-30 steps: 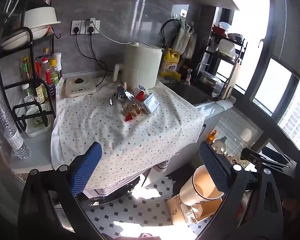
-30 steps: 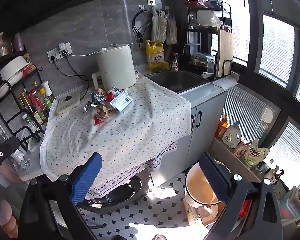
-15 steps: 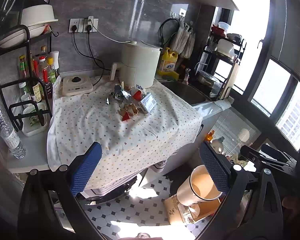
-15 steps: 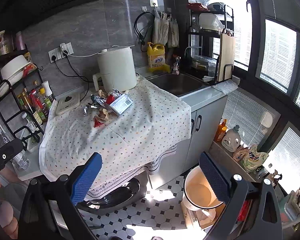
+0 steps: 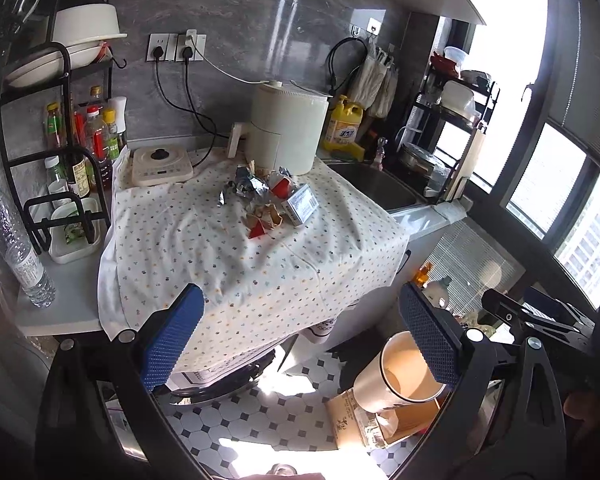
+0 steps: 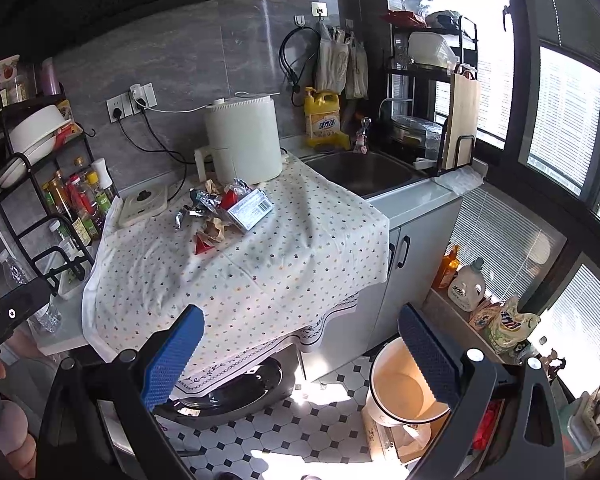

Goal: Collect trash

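The heap of crumpled foil, red wrappers and a flat white printed packet (image 5: 269,199) lies mid-counter on the dotted white tablecloth (image 5: 220,256), just before the cream cylindrical appliance (image 5: 286,128), well ahead of both grippers and up-left of centre. The left gripper (image 5: 300,340) and right gripper (image 6: 300,356) both hang empty, jaws spread wide, level off the counter's front edge; neither looks clearly nearer. The cream plastic bin (image 6: 404,388) stands on the floor, lower right.

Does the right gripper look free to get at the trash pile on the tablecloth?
Probably yes. The right gripper is open and holds nothing, and the stretch of tablecloth between it and the trash pile is bare. It is not near the pile yet.
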### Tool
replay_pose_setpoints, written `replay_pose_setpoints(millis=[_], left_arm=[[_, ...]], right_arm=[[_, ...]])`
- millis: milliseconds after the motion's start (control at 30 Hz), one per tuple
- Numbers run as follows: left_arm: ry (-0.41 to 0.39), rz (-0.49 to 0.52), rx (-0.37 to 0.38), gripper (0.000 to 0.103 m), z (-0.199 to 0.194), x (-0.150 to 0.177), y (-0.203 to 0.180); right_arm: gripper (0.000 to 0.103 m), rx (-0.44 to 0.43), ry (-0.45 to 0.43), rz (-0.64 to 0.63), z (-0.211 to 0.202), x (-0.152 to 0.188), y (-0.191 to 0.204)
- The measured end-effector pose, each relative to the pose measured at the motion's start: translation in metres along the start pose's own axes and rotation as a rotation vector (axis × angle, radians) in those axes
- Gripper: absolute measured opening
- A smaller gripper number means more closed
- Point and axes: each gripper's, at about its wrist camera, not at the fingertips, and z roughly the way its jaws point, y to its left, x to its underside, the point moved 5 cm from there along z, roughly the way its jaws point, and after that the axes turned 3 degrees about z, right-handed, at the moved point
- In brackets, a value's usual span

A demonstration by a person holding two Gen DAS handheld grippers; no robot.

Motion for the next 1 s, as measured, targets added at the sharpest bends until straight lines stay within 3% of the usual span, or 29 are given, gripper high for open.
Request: replay_pose_setpoints(millis=[1000], left_arm=[[-0.019, -0.016, -0.006, 0.097, -0.007, -0.008, -0.003]], right_arm=[[0.095, -0.027, -0.035, 0.016, -0.002, -0.008, -0.003]])
